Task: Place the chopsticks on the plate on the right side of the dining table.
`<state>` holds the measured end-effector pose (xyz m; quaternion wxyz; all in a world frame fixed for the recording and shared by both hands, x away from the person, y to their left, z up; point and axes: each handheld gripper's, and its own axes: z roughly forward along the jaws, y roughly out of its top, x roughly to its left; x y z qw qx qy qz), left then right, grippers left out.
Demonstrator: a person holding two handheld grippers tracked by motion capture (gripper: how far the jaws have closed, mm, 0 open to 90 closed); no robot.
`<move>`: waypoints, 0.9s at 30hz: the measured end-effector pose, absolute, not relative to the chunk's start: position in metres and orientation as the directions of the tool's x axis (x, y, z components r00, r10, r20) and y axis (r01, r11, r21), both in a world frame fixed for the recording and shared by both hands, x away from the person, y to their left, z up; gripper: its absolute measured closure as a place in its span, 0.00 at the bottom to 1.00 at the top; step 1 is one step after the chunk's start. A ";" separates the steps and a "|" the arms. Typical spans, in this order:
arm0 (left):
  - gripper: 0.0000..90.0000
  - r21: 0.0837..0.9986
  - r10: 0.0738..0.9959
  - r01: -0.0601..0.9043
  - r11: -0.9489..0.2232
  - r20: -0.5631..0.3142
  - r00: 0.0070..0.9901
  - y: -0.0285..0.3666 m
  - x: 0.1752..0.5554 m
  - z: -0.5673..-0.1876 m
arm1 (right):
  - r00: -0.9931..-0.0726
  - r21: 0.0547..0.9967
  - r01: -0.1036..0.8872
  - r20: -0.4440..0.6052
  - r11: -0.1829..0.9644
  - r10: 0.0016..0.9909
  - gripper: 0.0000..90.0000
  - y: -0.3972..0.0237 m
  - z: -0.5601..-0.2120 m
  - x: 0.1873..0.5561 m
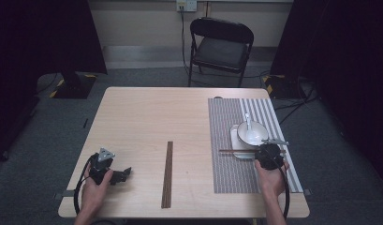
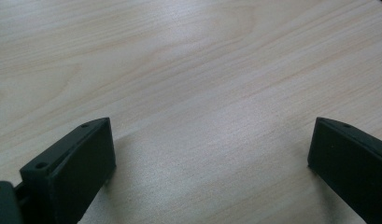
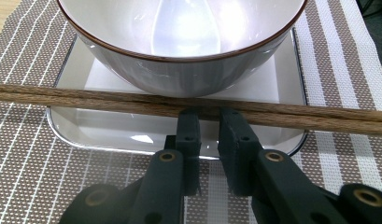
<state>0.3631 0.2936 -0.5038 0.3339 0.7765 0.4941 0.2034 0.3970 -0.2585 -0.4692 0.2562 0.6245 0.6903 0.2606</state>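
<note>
— Chopsticks (image 1: 236, 150), where now?
— Lying level across the near part of the square white plate (image 1: 234, 139), just in front of the bowl (image 1: 251, 133). Both ends reaching past the plate, out over the striped placemat (image 1: 231, 176). Close up in the right gripper view: two brown wooden sticks (image 3: 86, 95) side by side, close against the bowl's (image 3: 179, 70) outer wall, passing over the plate (image 3: 86, 130).
— And the right gripper (image 1: 268, 154)?
— Held in the right hand (image 1: 272, 177) over the placemat (image 3: 30, 163), pointing at the bowl. Jaws (image 3: 208, 116) drawn nearly together, a narrow slit left between them, tips right at the chopsticks. Cannot tell whether pinching the sticks or merely meeting them.
— Anything inside the bowl?
— White spoon (image 1: 248, 121), handle leaning toward the far rim.
— Left gripper (image 1: 115, 174)?
— Low over bare table (image 1: 142, 122) at the near left, in the left hand (image 1: 94, 185), well apart from the plate. Jaws (image 2: 212, 154) spread wide, nothing but pale wood grain (image 2: 202, 70) between them.
— Anything else on the table?
— Second dark pair of sticks (image 1: 167, 174) lying lengthwise near the middle, between the two grippers, touching neither. Black folding chair (image 1: 220, 47) beyond the far edge.
</note>
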 end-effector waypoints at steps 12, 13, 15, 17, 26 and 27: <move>0.00 0.720 0.903 0.632 -0.289 -0.014 0.429 0.294 0.363 -0.504 | -0.056 0.683 0.728 -0.023 0.056 0.998 0.87 -0.270 -0.466 0.394; 0.00 0.717 0.902 0.631 -0.295 -0.010 0.433 0.294 0.363 -0.504 | -0.054 0.684 0.728 -0.023 0.055 0.998 0.87 -0.272 -0.466 0.394; 0.00 0.719 0.902 0.631 -0.292 -0.012 0.431 0.294 0.363 -0.504 | -0.047 0.683 0.728 -0.025 0.052 0.999 0.87 -0.273 -0.466 0.395; 0.00 0.720 0.903 0.631 -0.288 -0.014 0.429 0.294 0.363 -0.504 | -0.045 0.684 0.728 -0.021 0.047 0.999 0.87 -0.274 -0.466 0.394; 0.00 0.720 0.903 0.631 -0.289 -0.014 0.429 0.294 0.363 -0.504 | -0.042 0.683 0.729 -0.020 0.044 0.999 0.87 -0.277 -0.468 0.395; 0.00 0.720 0.903 0.632 -0.289 -0.014 0.429 0.294 0.363 -0.504 | -0.042 0.682 0.730 -0.019 0.043 0.999 0.87 -0.277 -0.468 0.395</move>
